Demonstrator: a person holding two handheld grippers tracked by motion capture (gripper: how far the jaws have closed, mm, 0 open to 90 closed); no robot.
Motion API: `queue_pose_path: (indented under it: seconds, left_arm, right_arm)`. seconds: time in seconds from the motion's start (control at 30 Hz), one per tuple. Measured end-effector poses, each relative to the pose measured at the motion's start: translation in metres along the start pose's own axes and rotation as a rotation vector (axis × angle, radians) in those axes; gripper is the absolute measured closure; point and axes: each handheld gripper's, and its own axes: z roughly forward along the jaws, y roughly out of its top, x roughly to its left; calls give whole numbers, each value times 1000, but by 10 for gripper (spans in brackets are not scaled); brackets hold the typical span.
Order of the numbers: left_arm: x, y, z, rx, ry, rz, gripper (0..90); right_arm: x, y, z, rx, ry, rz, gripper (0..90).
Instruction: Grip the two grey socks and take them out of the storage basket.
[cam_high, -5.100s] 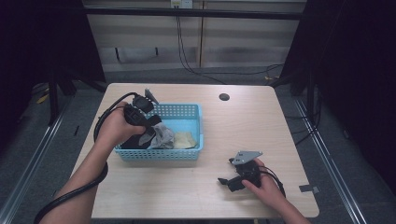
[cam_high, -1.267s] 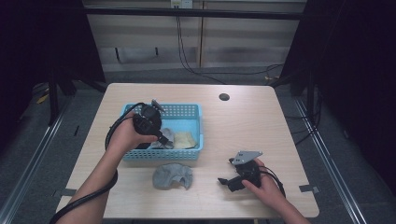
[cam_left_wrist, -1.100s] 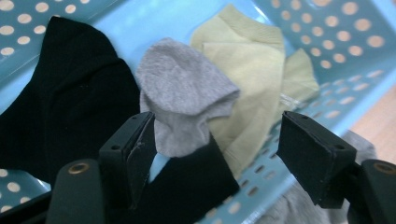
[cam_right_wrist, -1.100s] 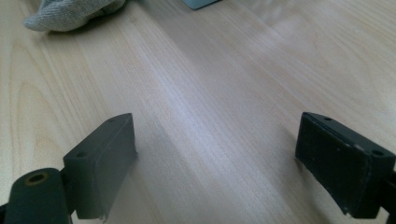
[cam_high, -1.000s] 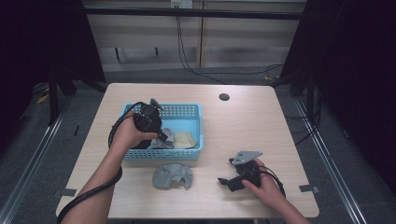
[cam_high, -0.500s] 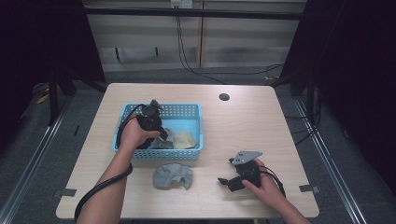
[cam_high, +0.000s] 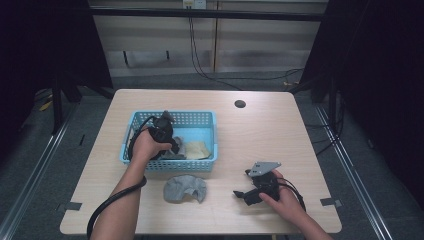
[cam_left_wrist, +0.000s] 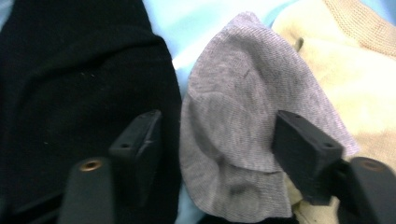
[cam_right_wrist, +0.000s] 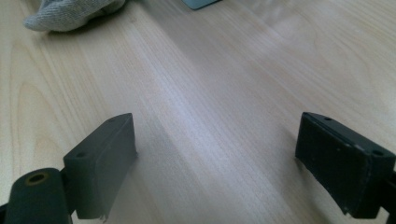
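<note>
A light blue basket sits at the table's left middle. My left gripper reaches down into it, over a grey knit cloth that lies between a black cloth and a beige cloth. Its jaws have just been closing and straddle the grey cloth, but I see no squeeze on it. Another grey cloth lies crumpled on the table in front of the basket. My right gripper rests on the wood at the front right, open with only bare table between its jaws.
The wooden table has a dark round hole near its far edge. In the right gripper view the loose grey cloth and a basket corner are at the top. Dark floor and cables surround the table.
The grey cloth once held over the basket now lies on the table in front of it. My left gripper has dropped lower into the basket. The right hand has stayed put.
</note>
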Motion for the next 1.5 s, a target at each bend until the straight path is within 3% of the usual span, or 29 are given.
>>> queue_pose_path:
  seconds: [0.1,0.33,0.87,1.23,1.5]
  left_arm:
    - [0,0,-1,27,-15,-1,498]
    - [-6,2,-8,71,18,33,799]
    - [-9,7,-42,67,33,75,842]
    - [-8,11,-67,44,46,75,842]
    - [-16,13,-82,50,34,114,841]
  right_arm:
    - [0,0,0,0,0,0,117]
    - [0,0,0,-1,-1,-1,117]
    - [0,0,0,-3,-2,-4,117]
    - [-1,0,0,-5,-7,-7,118]
    - [-1,0,0,-8,-4,-6,118]
